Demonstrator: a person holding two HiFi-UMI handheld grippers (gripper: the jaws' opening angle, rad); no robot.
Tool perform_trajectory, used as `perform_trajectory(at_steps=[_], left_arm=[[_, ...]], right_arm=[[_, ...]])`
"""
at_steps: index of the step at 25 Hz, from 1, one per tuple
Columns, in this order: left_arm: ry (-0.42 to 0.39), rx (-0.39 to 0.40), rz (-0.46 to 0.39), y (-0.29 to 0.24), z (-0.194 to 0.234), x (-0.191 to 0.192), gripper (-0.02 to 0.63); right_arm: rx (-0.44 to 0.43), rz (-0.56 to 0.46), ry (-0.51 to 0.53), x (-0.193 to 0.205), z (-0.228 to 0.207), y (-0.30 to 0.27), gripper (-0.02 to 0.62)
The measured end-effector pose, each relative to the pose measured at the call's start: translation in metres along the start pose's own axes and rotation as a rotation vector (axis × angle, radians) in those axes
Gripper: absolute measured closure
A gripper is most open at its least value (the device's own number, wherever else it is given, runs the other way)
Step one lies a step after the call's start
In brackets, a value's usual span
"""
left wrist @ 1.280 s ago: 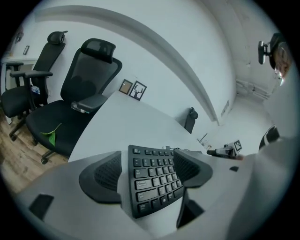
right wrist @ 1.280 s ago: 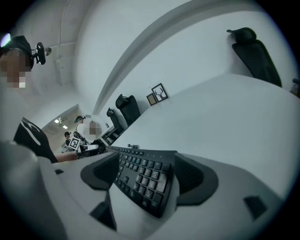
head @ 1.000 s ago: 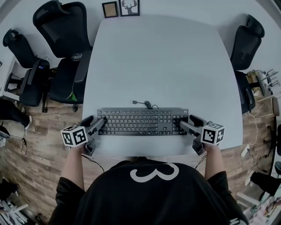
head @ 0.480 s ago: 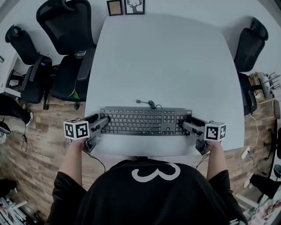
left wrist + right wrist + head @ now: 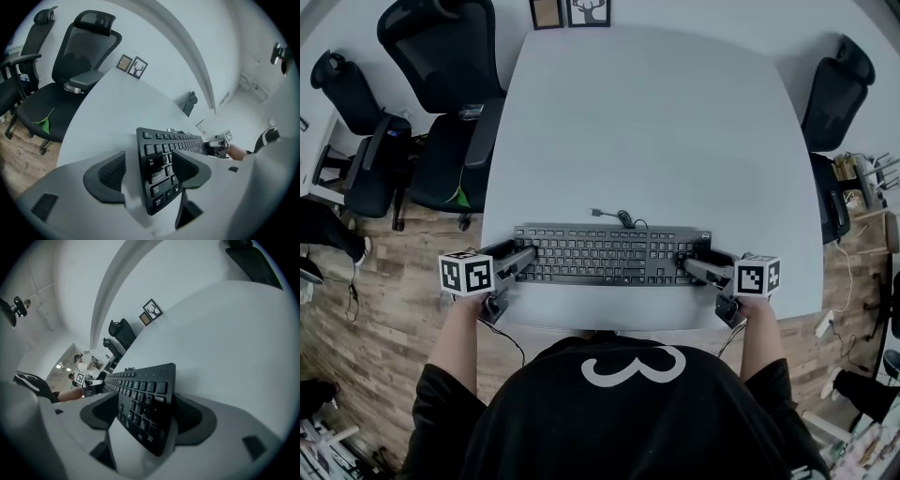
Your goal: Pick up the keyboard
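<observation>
A black keyboard (image 5: 609,255) lies across the white table (image 5: 647,122) near its front edge, its cable (image 5: 619,220) curled behind it. My left gripper (image 5: 517,257) straddles the keyboard's left end (image 5: 157,164). Its jaws have just been closing, with one pad (image 5: 190,169) over the keys and the other pad (image 5: 108,176) on the far side, a pale strip showing between it and the keyboard. My right gripper (image 5: 696,266) straddles the right end (image 5: 145,404) in the same way. One pad (image 5: 190,417) sits close against the edge, while the other pad (image 5: 101,412) stands off the keys.
Black office chairs stand left of the table (image 5: 441,84) and right of it (image 5: 834,84). Two framed pictures (image 5: 572,11) lean at the far edge. Only a narrow strip of table lies between the keyboard and the front edge by my body.
Both grippers have slid a little further inward over the keyboard's ends. The keyboard lies where it was on the table.
</observation>
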State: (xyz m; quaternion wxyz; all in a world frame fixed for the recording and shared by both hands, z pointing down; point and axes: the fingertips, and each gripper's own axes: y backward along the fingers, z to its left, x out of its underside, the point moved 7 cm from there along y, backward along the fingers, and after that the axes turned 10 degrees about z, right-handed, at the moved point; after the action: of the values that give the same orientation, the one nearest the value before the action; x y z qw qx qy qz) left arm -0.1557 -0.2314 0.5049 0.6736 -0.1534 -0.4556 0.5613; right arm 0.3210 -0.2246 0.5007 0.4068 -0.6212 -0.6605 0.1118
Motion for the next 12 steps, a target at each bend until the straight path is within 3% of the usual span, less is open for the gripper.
perform_trajectory(at_steps=[12], left_arm=[[0.014, 0.056, 0.060, -0.013, -0.009, -0.004, 0.360]], right_arm=[[-0.030, 0.008, -0.020, -0.002, -0.003, -0.001, 0.235]])
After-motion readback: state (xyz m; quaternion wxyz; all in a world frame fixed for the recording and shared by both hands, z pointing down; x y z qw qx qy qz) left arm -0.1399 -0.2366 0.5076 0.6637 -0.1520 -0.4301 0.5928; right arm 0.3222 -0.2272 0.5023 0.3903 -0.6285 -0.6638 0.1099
